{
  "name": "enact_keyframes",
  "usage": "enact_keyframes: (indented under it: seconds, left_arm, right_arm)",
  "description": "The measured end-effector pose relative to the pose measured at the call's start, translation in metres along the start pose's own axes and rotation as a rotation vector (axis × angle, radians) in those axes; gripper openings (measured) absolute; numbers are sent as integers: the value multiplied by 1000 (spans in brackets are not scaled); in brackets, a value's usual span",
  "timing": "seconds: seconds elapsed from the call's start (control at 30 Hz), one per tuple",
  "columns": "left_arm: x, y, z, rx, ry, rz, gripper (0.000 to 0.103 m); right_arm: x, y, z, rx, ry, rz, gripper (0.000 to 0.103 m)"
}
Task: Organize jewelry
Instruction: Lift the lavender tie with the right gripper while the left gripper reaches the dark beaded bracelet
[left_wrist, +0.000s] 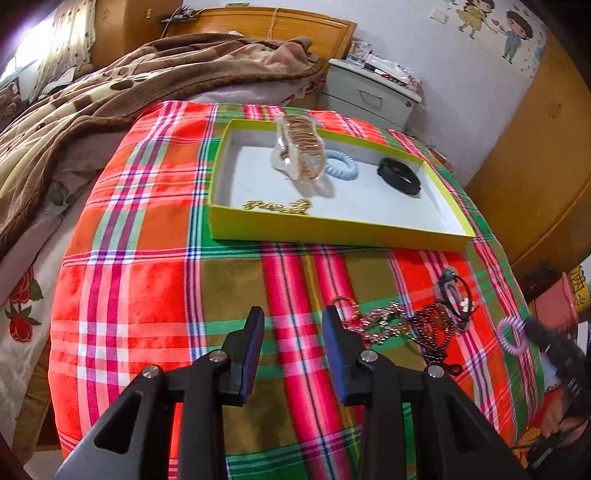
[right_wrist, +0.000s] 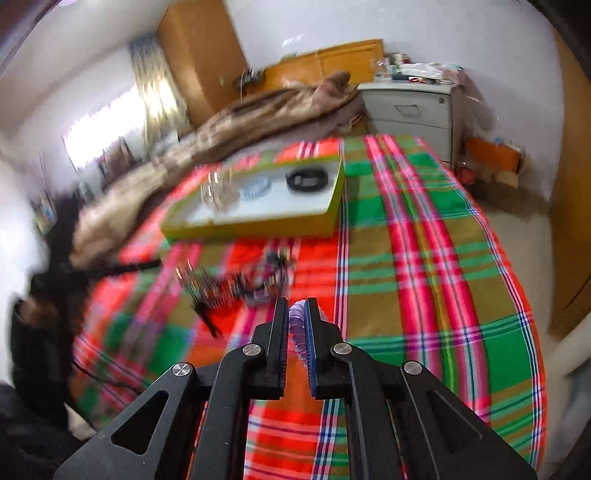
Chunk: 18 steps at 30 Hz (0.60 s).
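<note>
Jewelry pile — motion-blurred; gold chain half-hidden behind tray wall.

Under me is a surface spread with a plaid cloth in red, green, pink and olive. On its far half lies a shallow yellow-green tray with a white floor, flat on the cloth. Nearer to me, right of centre, a loose heap of jewelry lies straight on the cloth: a silvery-pink chain, a dark beaded bracelet tangled against it, and thin black hair ties at the heap's far right edge. To the left the cloth meets a bed with a brown blanket.
</note>
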<state>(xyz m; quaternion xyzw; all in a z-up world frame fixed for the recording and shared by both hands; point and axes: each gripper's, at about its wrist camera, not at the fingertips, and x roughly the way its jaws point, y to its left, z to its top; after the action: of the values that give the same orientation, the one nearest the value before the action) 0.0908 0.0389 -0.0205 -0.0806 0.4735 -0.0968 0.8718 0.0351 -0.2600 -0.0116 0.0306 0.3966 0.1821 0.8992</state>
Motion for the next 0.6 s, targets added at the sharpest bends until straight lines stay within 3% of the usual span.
enact_keyframes:
  seconds: [0.2,0.3,0.4,0.47,0.5,0.6]
  left_arm:
    - [9,-6,3,31,21,-8,34]
    - [9,-10,3,41,21,-19,34]
    - [11,-13,3,44,24,-18,34]
    - [8,-15,2,41,16,-20,34]
    - [7,-17,2,46,13,-26,34]
    - [0,-27,0,75,4,-51,34]
  right_arm:
    - [24,9,-12,-25,79,35,8]
    - [13,12,-12,-43,54,10,9]
    - [1,6,-9,-27,11,-2,18]
    - [2,4,-9,-41,22,-38,44]
    - [5,2,-10,-46,32,-61,49]
    - [15,-6,-12,-11,73,-110,51]
